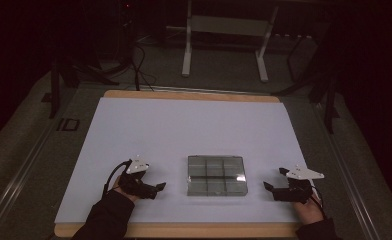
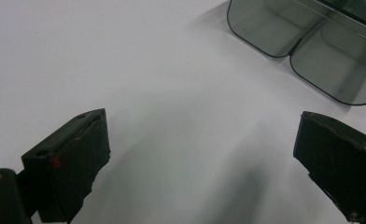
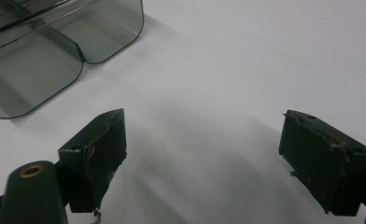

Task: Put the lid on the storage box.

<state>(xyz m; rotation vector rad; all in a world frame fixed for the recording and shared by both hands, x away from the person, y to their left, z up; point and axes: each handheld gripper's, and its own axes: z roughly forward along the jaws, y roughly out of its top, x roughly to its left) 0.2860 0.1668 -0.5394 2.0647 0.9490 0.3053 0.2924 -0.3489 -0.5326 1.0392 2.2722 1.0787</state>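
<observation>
A clear smoky plastic box with several compartments lies near the table's front edge, between the two hands. My left gripper rests low on the white sheet a short way left of the box, jaws wide apart and empty. My right gripper sits about the same distance to the box's right, also open with nothing between its jaws. The box's rounded corner compartments appear at the top right of the left gripper view, beyond the open left gripper. The box fills the top left of the right gripper view, beyond the open right gripper.
A white sheet covers a wooden board on a grey table. A white metal stand and dark tripod legs stand beyond the far edge. The room around is dark.
</observation>
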